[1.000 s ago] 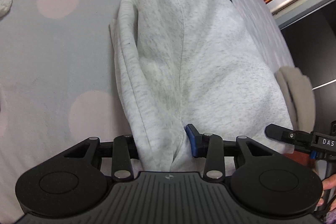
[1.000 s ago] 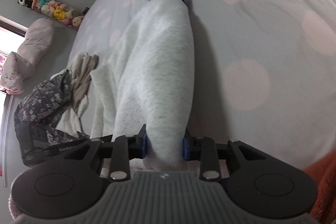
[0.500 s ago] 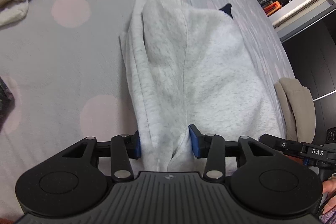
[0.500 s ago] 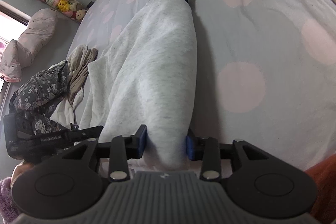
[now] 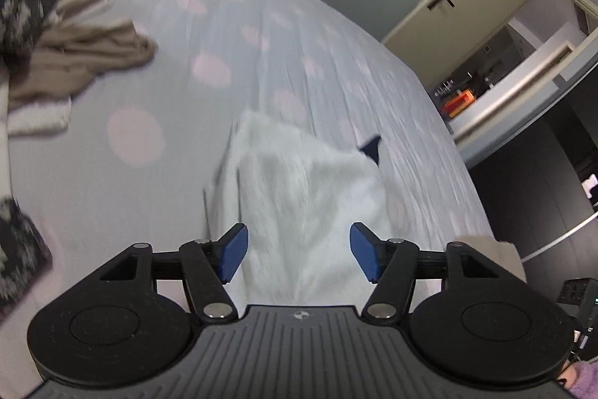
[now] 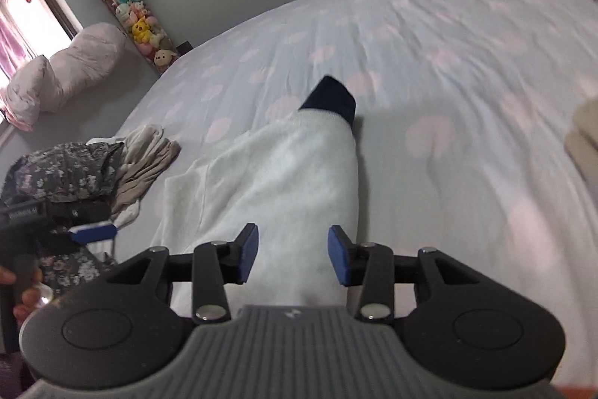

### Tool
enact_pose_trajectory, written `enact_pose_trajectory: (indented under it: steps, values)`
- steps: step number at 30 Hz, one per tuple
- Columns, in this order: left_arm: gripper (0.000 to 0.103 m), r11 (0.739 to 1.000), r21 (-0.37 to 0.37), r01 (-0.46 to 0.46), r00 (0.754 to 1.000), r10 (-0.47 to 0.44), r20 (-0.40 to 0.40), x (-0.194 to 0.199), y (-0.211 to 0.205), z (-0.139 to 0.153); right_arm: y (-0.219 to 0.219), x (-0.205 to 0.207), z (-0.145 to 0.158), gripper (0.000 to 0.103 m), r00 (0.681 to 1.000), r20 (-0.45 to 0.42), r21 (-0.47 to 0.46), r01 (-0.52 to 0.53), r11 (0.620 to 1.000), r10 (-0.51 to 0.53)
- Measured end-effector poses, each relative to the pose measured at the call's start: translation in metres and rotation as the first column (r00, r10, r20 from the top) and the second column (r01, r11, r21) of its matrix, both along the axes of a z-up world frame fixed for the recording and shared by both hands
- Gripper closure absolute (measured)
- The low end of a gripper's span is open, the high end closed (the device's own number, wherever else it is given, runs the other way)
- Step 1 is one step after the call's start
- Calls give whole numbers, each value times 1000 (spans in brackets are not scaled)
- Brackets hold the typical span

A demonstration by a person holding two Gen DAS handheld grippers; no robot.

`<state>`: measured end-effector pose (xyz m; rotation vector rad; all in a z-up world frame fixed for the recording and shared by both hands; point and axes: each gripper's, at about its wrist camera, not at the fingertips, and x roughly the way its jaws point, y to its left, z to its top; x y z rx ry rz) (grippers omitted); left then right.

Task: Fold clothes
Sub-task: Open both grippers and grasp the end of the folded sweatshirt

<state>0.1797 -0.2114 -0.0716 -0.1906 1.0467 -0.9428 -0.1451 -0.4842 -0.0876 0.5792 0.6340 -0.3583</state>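
The left gripper (image 5: 296, 251) hangs above the near end of the grey sweatshirt (image 5: 299, 197), its blue pads (image 5: 233, 251) clear of the cloth and its jaws opening, nothing pressed between them. The right gripper (image 6: 292, 255) does the same over the same garment (image 6: 291, 182), jaws opening, pads apart from the fabric on both sides. The only mark on either gripper is a small round emblem on the ribbed grey body; a label on the left gripper's side, seen from the right wrist, is too blurred to read. The sweatshirt lies folded on the bed (image 6: 448, 62), whose pale sheet carries pink dots. Its long axis runs straight away from both grippers, with the dark navy cuff (image 6: 330, 98) at the far end, pointing toward the far side of the bed. Left of the sweatshirt sits a heap of clothes (image 6: 112, 171): beige, white and a dark floral piece. A beige folded piece (image 6: 585, 133) lies to the sweatshirt's right, at the bed's edge.
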Motion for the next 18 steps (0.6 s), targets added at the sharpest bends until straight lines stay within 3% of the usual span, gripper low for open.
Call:
enact_pose_trajectory:
  steps: [5,11,18]
  values:
    - [40,999,33,18,1000,-17,-16,19,-17,-17,-8,18,-2,45,1000,-9,-2,10,1000,-10]
    - [40,995,92,36,998,-31,-55,34,-32,-39,-20,30,-17,35,999,-8,72,47,996,-47]
    - [40,996,79,52,996,-46,-75,47,-44,-58,-29,47,-33,35,998,-39,88,56,995,-53]
